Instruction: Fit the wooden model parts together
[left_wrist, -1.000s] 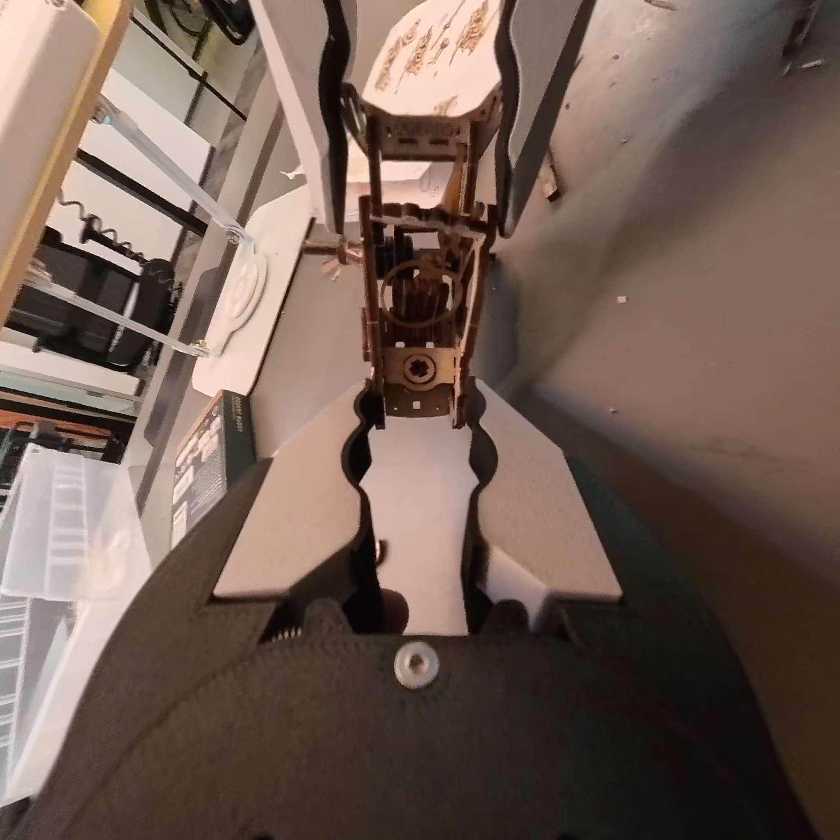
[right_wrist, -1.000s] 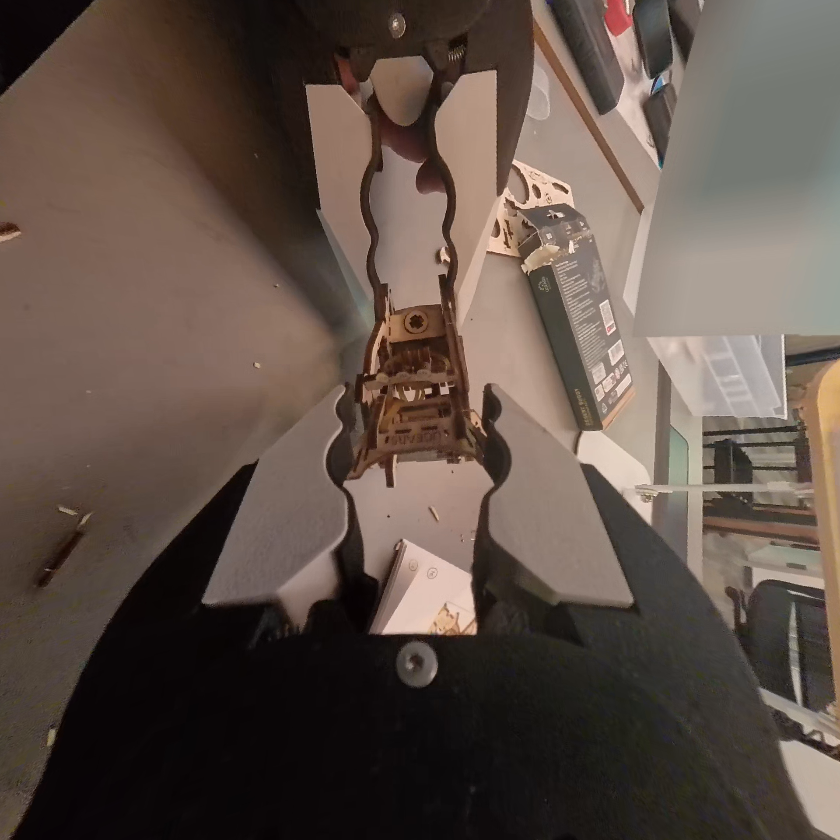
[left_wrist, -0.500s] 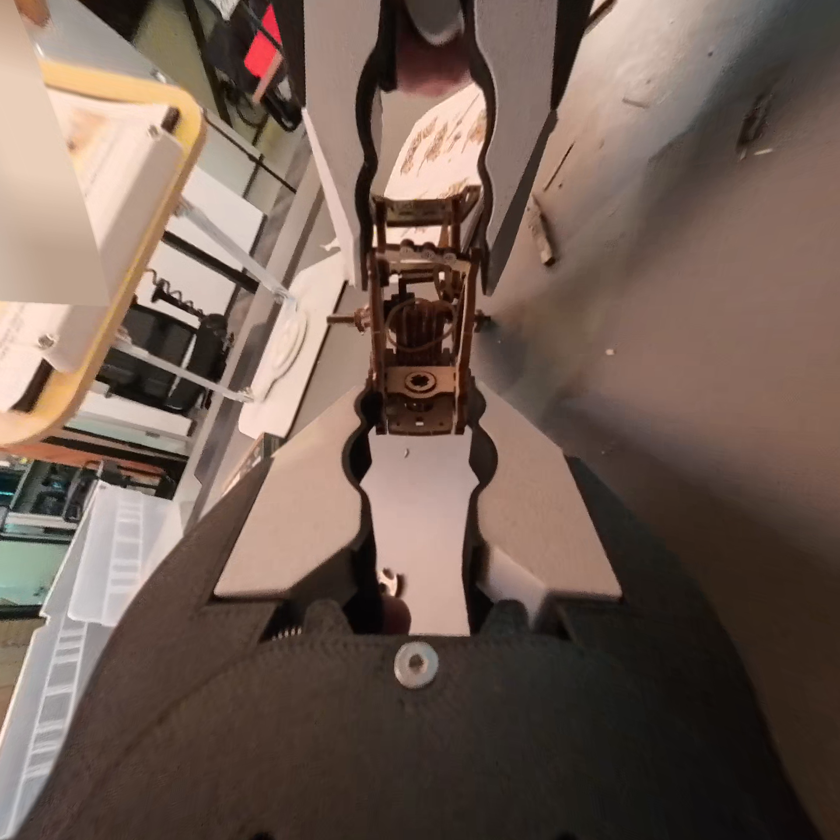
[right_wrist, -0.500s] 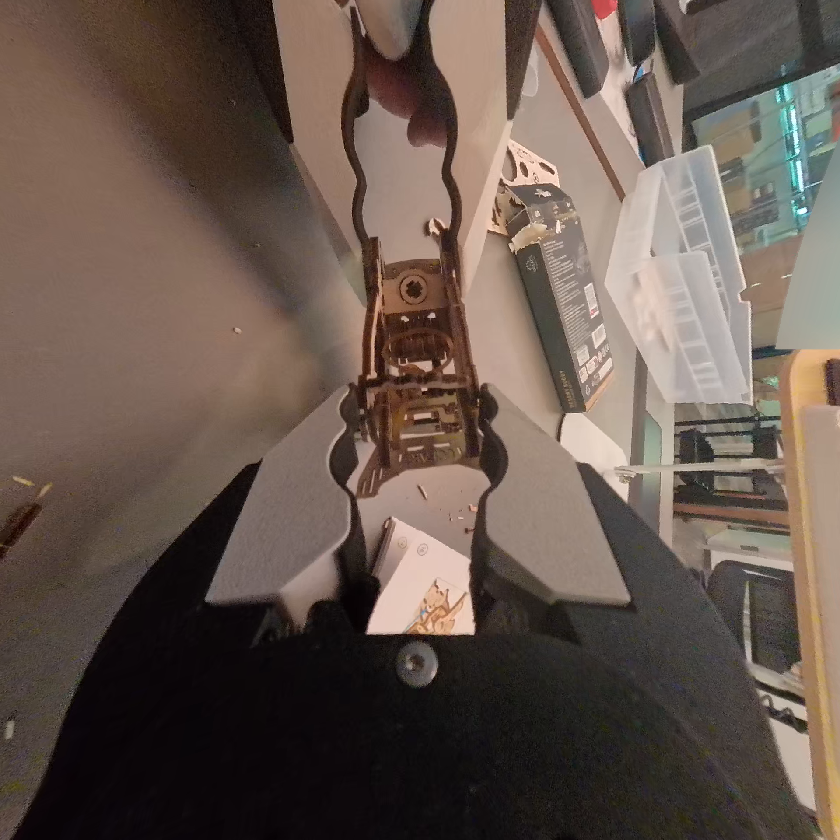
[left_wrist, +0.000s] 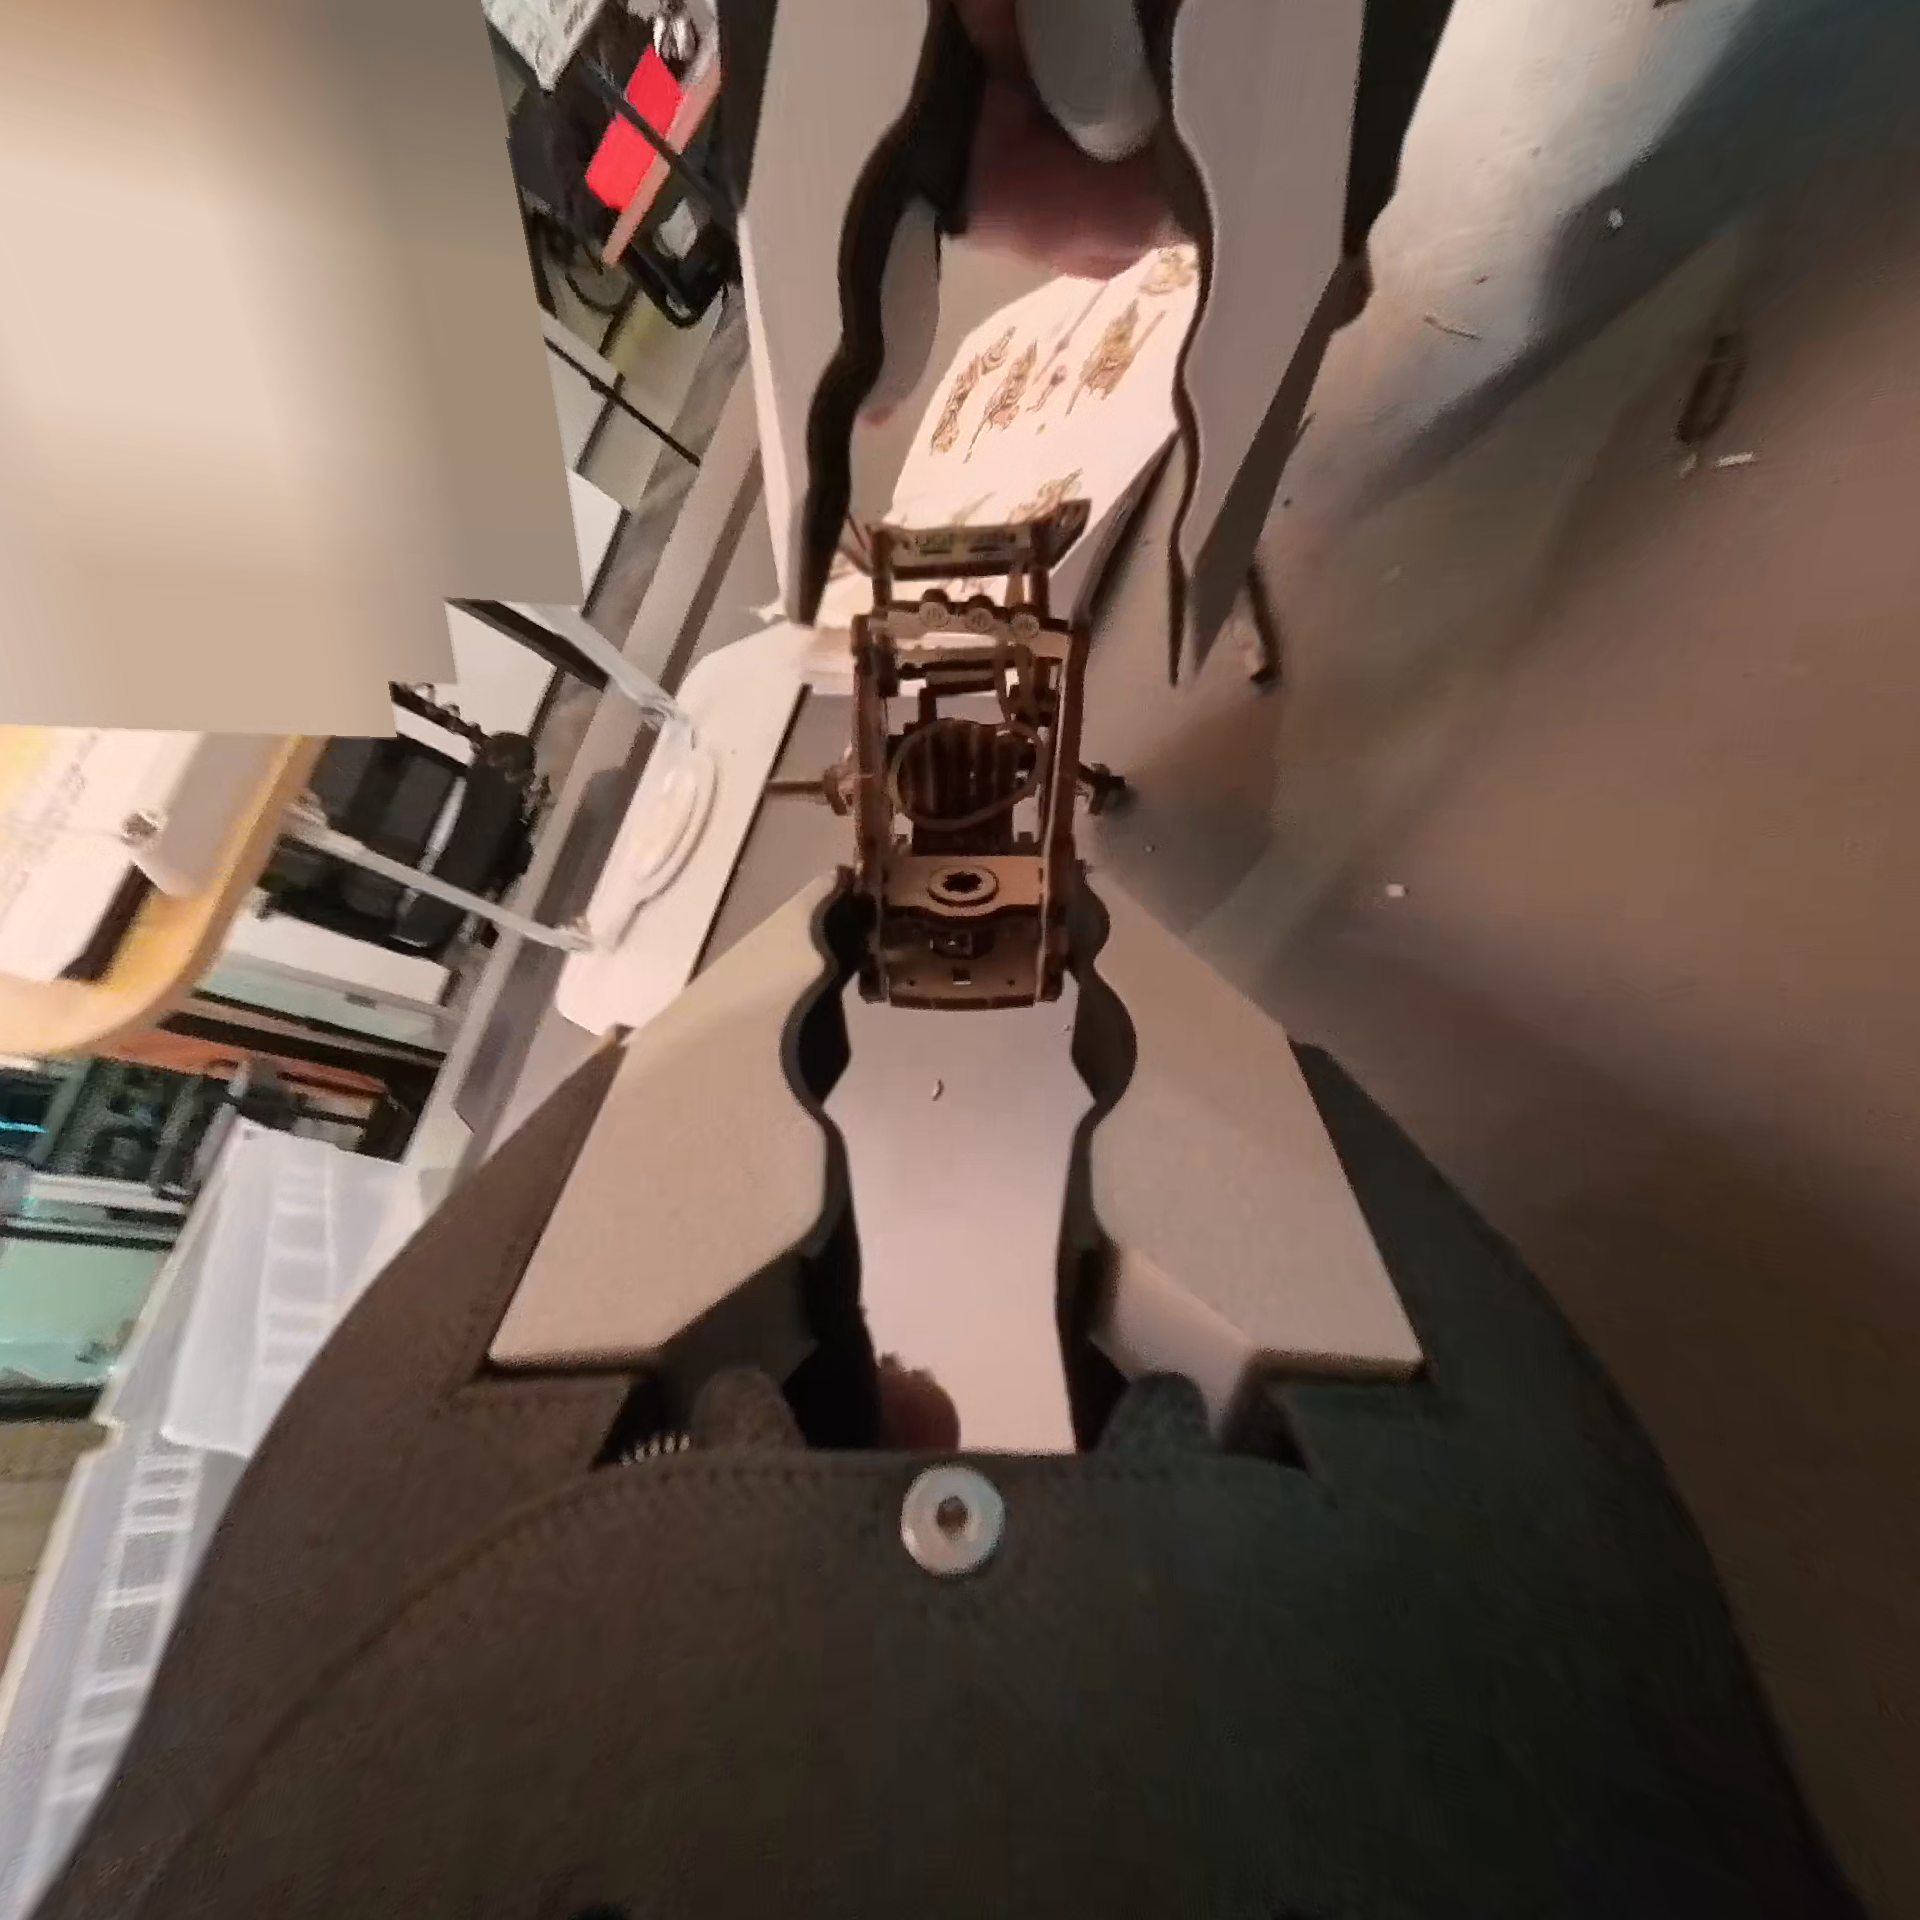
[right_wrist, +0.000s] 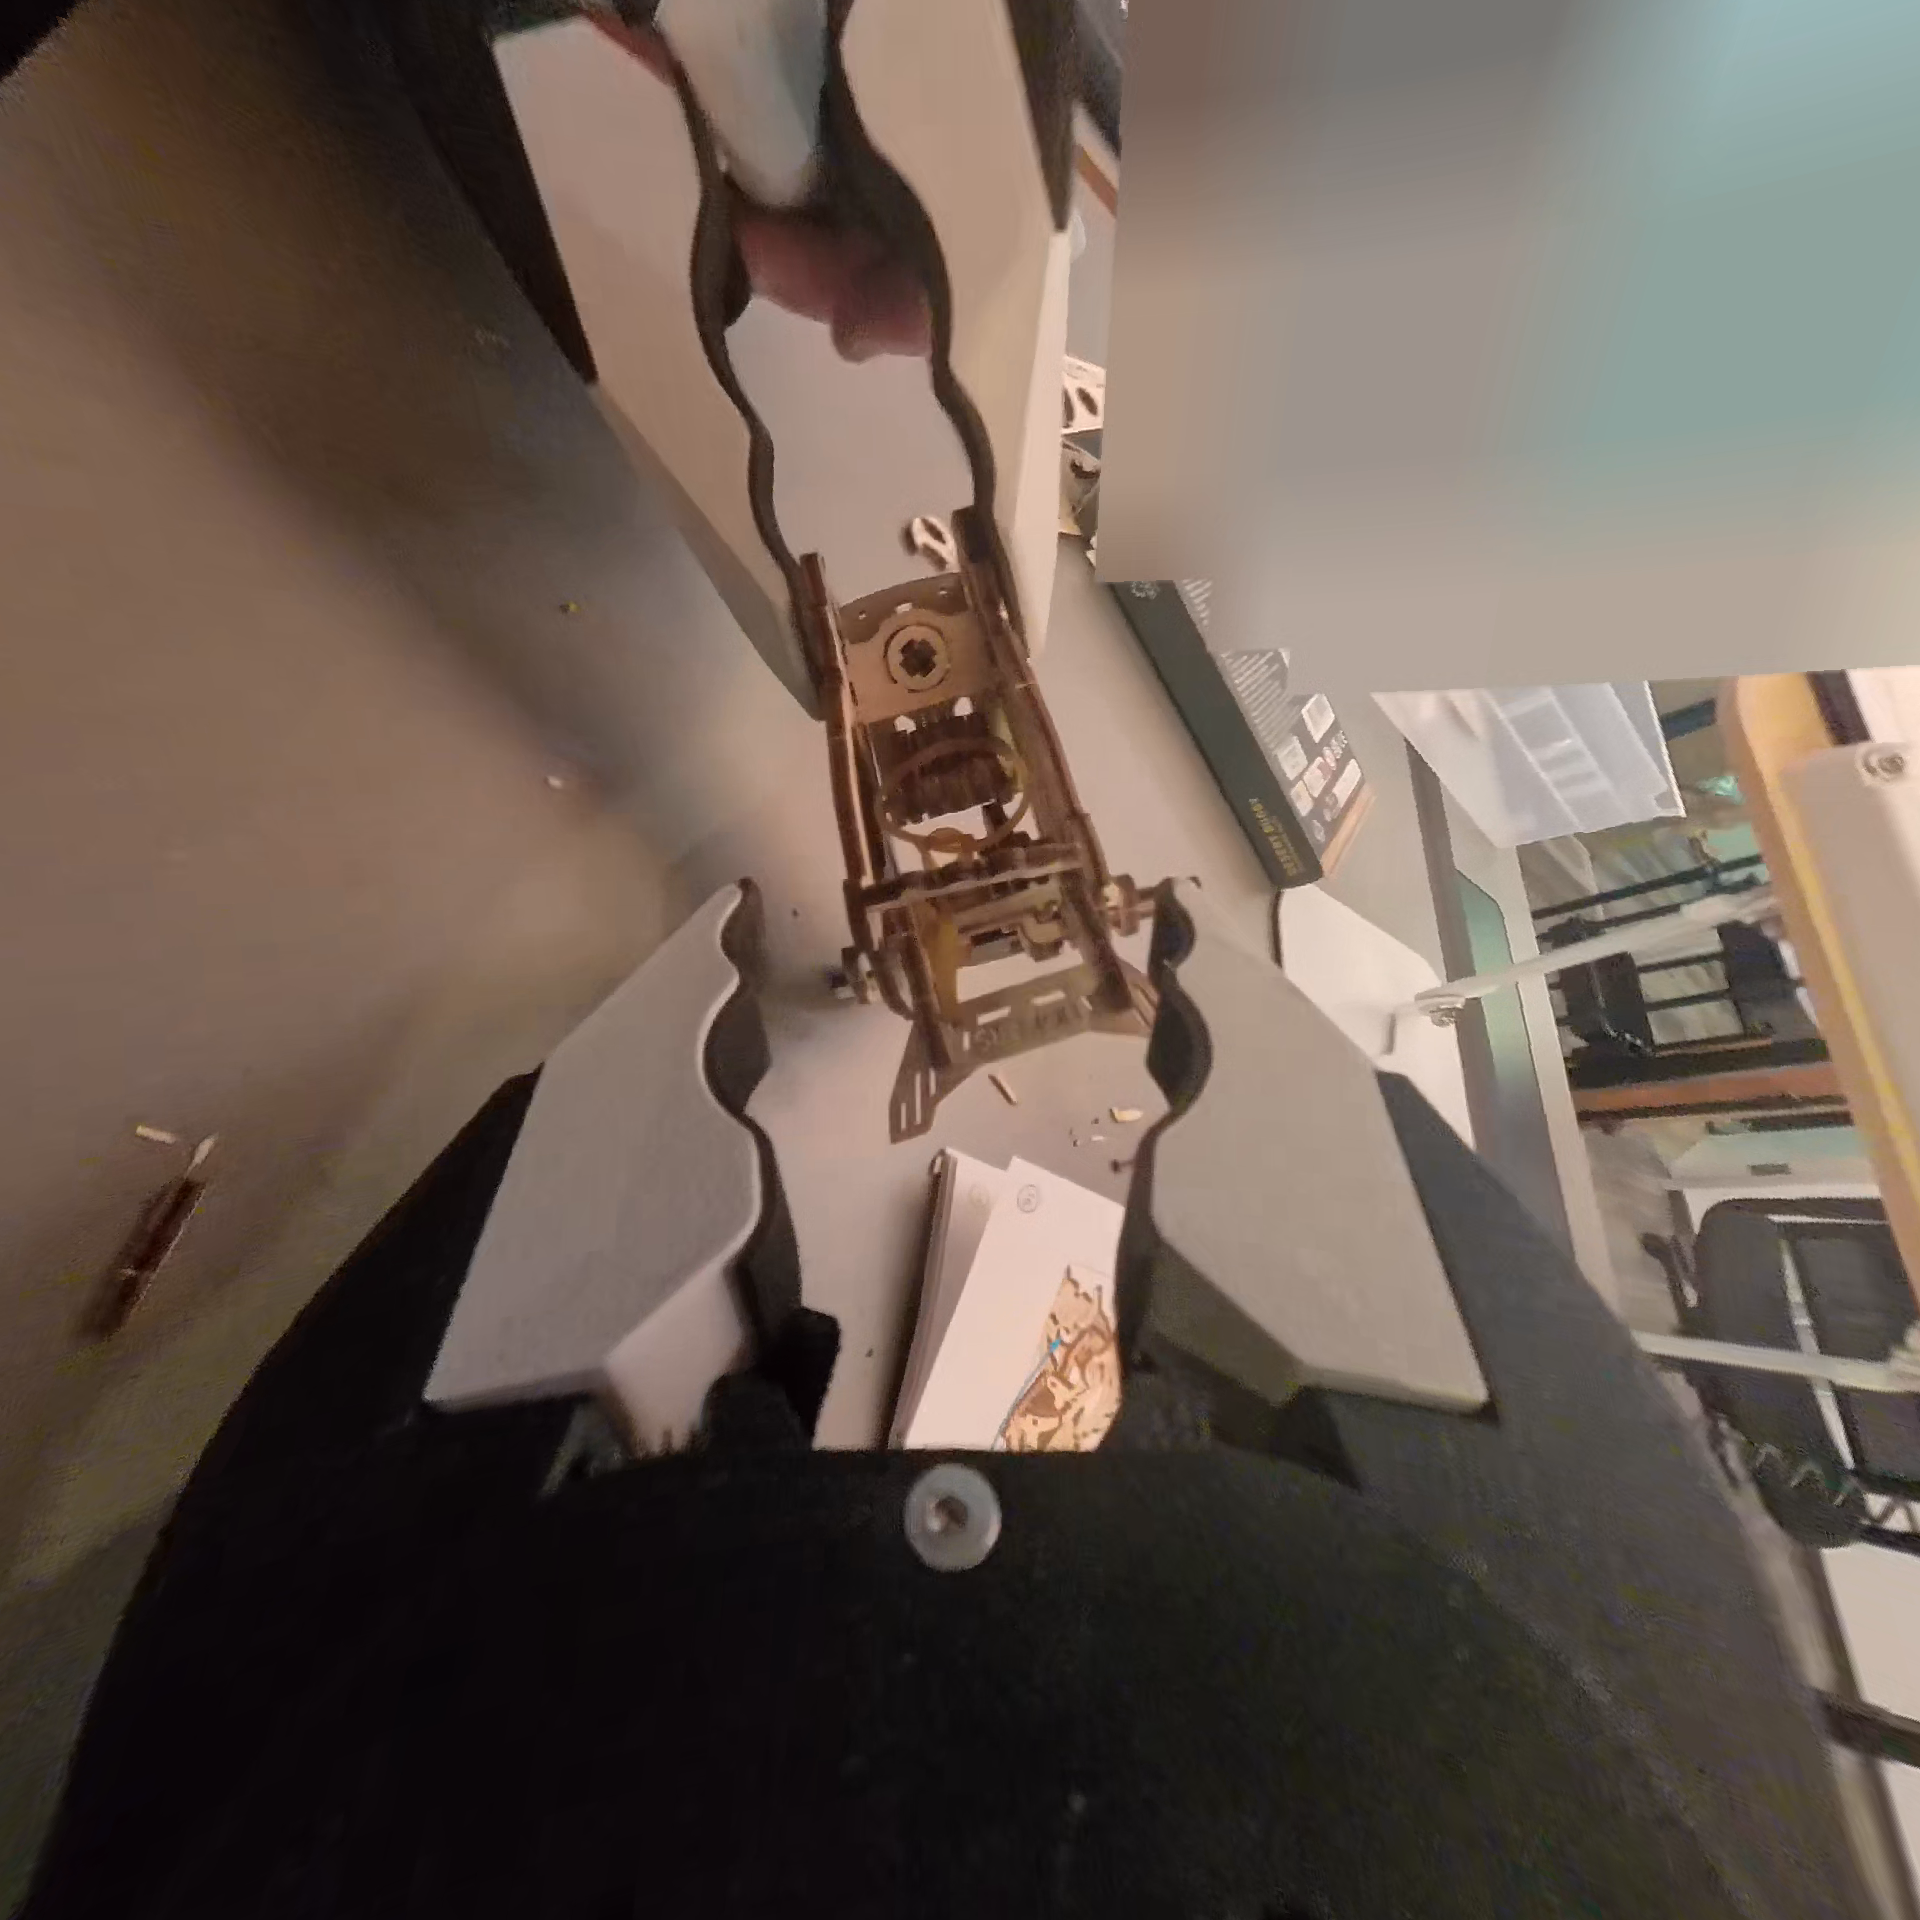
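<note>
A wooden model car frame (left_wrist: 961, 831) with gears and a rubber band hangs above the grey table (left_wrist: 1558, 935). My left gripper (left_wrist: 961, 925) is shut on its near end, both pads pressed on the side plates. The right wrist view shows the same model (right_wrist: 956, 831), held at its far end by the left gripper (right_wrist: 899, 582). My right gripper (right_wrist: 958, 914) is open, its jaws spread wide around the model's bumper end. Its left pad stands clear of the wood and its right pad is beside an axle stub. Its fingers (left_wrist: 790, 364) show at the top of the left wrist view.
An instruction booklet (right_wrist: 1029, 1278) lies on the table under the model, also in the left wrist view (left_wrist: 1039, 395). A dark green box (right_wrist: 1268, 769) lies to the right. Wood splinters (right_wrist: 166, 1216) lie about. A clear plastic box (left_wrist: 208, 1299) stands at the table's edge. My hands' fingertips stand some 4 cm from each other.
My right gripper was shut on the model's bumper end and has opened wide off it. My left gripper has kept its hold, and the model has tilted a little.
</note>
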